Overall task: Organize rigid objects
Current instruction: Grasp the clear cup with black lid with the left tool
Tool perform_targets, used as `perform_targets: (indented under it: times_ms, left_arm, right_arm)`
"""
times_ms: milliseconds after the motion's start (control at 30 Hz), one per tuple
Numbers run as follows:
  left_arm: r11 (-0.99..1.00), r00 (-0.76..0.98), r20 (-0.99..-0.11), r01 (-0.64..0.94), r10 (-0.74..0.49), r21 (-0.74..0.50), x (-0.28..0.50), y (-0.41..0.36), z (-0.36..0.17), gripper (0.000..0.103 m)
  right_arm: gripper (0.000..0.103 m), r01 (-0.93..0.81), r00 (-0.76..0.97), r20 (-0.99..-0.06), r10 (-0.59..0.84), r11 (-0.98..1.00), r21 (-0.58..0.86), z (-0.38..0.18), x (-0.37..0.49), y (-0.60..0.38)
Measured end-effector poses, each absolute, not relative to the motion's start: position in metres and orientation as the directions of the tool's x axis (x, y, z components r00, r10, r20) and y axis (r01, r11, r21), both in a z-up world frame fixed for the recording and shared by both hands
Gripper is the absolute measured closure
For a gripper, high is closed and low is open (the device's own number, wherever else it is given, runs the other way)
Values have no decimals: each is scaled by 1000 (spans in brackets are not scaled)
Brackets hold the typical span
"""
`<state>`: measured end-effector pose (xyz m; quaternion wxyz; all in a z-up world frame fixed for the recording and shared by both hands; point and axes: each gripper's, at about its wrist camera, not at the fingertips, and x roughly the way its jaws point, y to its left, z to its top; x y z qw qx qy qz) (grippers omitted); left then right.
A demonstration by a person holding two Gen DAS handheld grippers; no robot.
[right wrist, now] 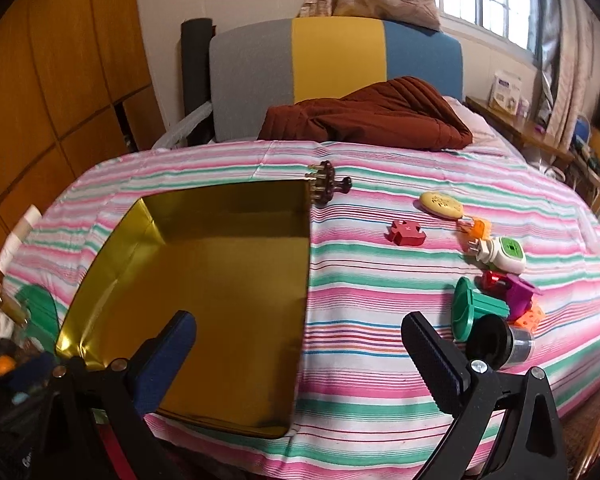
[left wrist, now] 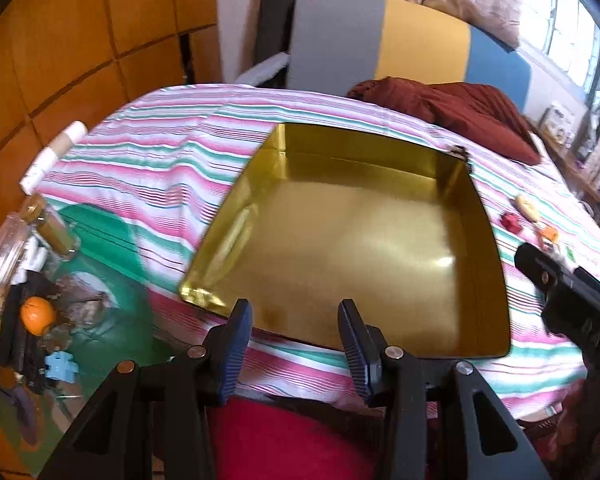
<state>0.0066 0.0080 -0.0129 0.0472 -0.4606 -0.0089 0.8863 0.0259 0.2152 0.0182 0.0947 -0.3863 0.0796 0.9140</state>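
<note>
One empty gold tin (right wrist: 220, 280) lies on the striped bed (right wrist: 380, 360); left claw (left wrist: 296, 344) half open, right claw (right wrist: 300, 360) wide open, both hold nothing.

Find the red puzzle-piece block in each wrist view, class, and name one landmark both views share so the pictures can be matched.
Left wrist view: the red puzzle-piece block is small at the right edge, on the striped cloth just right of the gold tin.
Right wrist view: the block lies right of centre, on the cloth, right of the tin.
Shared landmark: the empty gold tin.
</note>
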Motion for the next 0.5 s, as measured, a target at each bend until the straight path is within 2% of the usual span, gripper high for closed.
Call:
perform_targets:
  times_ms: [233,333,500]
  left_arm:
    - [-932,-552,-751,-238,361,-273,22,15,-21,57]
    - [-914,-574,-715,-307,399,-264,32,28,-20,57]
    - [-899,-553,-729,-386,404,-206,43,61,-21,57]
  right_arm:
    - [0,-231,-675,-735,68,-965,123,11,29,253]
    - [0,-268,-664,-743,90,-956,124,8,30,279]
    - [0,-393,-646,-739,192,-913,106,14,35,342]
